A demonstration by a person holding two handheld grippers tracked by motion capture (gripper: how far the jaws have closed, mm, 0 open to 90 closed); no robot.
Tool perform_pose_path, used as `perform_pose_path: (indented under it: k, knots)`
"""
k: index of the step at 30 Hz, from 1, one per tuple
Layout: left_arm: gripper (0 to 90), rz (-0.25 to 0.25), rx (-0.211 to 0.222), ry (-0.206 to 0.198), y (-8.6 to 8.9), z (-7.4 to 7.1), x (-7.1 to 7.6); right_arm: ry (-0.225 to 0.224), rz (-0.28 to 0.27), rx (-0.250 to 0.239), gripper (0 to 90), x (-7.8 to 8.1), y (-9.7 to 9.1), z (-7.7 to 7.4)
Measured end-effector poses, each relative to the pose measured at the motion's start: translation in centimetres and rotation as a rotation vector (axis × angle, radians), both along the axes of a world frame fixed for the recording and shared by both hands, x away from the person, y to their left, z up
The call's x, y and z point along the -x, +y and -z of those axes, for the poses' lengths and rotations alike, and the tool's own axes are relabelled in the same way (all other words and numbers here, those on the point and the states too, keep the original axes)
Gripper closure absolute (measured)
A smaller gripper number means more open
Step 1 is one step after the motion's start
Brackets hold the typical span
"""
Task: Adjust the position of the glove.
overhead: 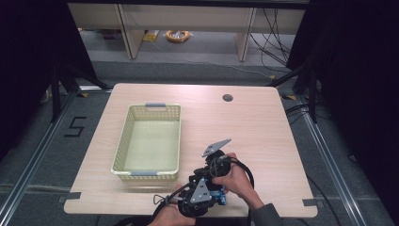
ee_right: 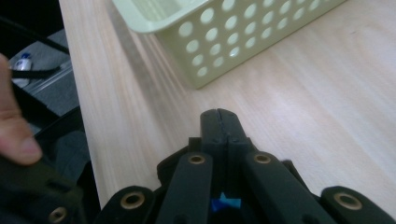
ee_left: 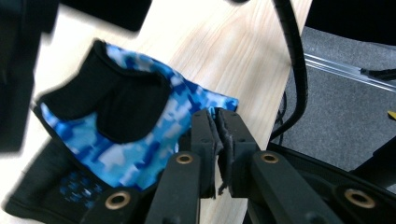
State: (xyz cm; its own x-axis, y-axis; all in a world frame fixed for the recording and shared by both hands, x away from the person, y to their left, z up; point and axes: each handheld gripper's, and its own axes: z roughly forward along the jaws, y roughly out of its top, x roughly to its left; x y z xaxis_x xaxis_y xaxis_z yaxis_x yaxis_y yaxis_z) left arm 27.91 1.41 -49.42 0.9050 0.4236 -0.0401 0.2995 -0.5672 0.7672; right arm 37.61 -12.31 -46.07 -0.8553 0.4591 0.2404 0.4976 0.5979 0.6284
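From the high view, both hands work close together at the near edge of the desk, the left claw and the right claw crowded over a blue patterned glove just right of an empty yellow basket.

In the left gripper view, the left claw looks clenched, its tips meeting at the glove's edge; whether cloth is pinched there I cannot tell.

In the right gripper view, the right claw is clenched, with a scrap of blue cloth showing low between its arms, and points toward the basket.

This looks like the pick-up step. Next, I judge, a firm hold on the glove, then a lift over the basket rim.
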Motion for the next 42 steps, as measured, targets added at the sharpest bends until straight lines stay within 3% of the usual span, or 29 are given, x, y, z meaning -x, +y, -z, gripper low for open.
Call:
perform_pose_path:
  k: [2,3,5,8,11,13,15,16,17,19,20,23,26,28,29,30,32,33,36,38,39,42]
  knots:
    - [82.0,-0.007,-0.012,0.012,0.1,0.0,0.0,-0.009,0.037,-0.007,90.0,0.3,-0.7,-0.4]
    - [80.3,-0.013,0.019,0.031,-0.1,0.0,0.1,-0.027,0.034,-0.007,90.0,0.3,-1.2,-0.5]
    - [75.3,0.010,0.009,0.010,0.0,-0.2,0.0,-0.036,0.086,0.004,90.0,1.0,-2.1,-0.8]
    - [68.1,-0.013,0.037,0.047,0.0,-0.6,0.5,-0.069,0.108,-0.014,89.5,1.9,-3.2,-1.0]
    - [62.6,-0.013,0.073,0.048,0.5,-1.4,0.8,-0.116,0.195,-0.021,83.1,3.4,-4.5,-1.1]
    - [59.3,-0.008,0.068,0.019,1.3,-2.2,0.6,-0.128,0.265,0.000,78.8,4.5,-5.4,-1.0]
    - [58.8,-0.034,0.074,-0.023,2.3,-3.1,0.2,-0.131,0.318,0.025,74.7,5.7,-6.2,-0.6]
    - [58.5,-0.031,0.049,-0.043,2.7,-3.4,-0.2,-0.127,0.337,0.035,72.0,6.5,-6.7,-0.3]
    - [58.6,-0.045,0.057,-0.037,3.0,-3.6,-0.6,-0.129,0.347,0.038,71.1,6.9,-6.8,0.0]
    - [58.0,-0.057,0.035,-0.058,3.5,-4.1,-1.5,-0.089,0.353,0.064,67.2,8.1,-7.2,0.4]
    - [57.7,-0.066,0.014,-0.065,3.6,-4.2,-2.1,-0.080,0.378,0.046,65.4,8.6,-7.2,0.9]
    - [55.4,-0.088,-0.013,-0.042,3.2,-4.1,-3.4,-0.068,0.395,0.046,61.3,9.7,-7.3,1.5]
    - [54.0,-0.084,-0.043,-0.045,2.4,-3.9,-4.3,-0.046,0.405,0.074,58.3,10.5,-7.1,1.9]
    - [53.3,-0.056,-0.067,-0.044,1.6,-3.8,-4.6,-0.063,0.391,0.084,57.3,10.6,-7.1,2.5]
    - [52.7,-0.030,-0.090,-0.036,1.0,-3.8,-4.9,-0.059,0.382,0.102,57.2,10.6,-7.1,2.6]
    - [51.7,-0.025,-0.105,-0.032,0.6,-3.7,-5.0,-0.026,0.394,0.108,56.7,10.7,-6.9,2.7]
    - [51.6,-0.025,-0.128,-0.037,0.0,-3.5,-5.4,-0.021,0.389,0.129,55.5,10.7,-6.6,3.1]
    - [52.1,-0.014,-0.136,-0.028,-0.3,-3.4,-5.6,-0.038,0.380,0.130,55.0,10.7,-6.4,3.3]
    - [52.3,-0.005,-0.159,-0.023,-0.9,-3.2,-6.4,-0.022,0.366,0.141,55.0,10.7,-6.0,3.3]
    - [52.7,0.000,-0.172,-0.019,-1.3,-3.0,-6.9,-0.042,0.352,0.163,55.2,10.5,-5.8,3.6]
    - [52.5,0.001,-0.176,-0.029,-1.4,-3.0,-7.1,-0.029,0.367,0.156,56.3,10.5,-5.7,3.5]
    - [51.3,0.018,-0.207,-0.015,-1.9,-2.8,-7.7,-0.059,0.356,0.168,63.7,10.3,-5.5,3.7]
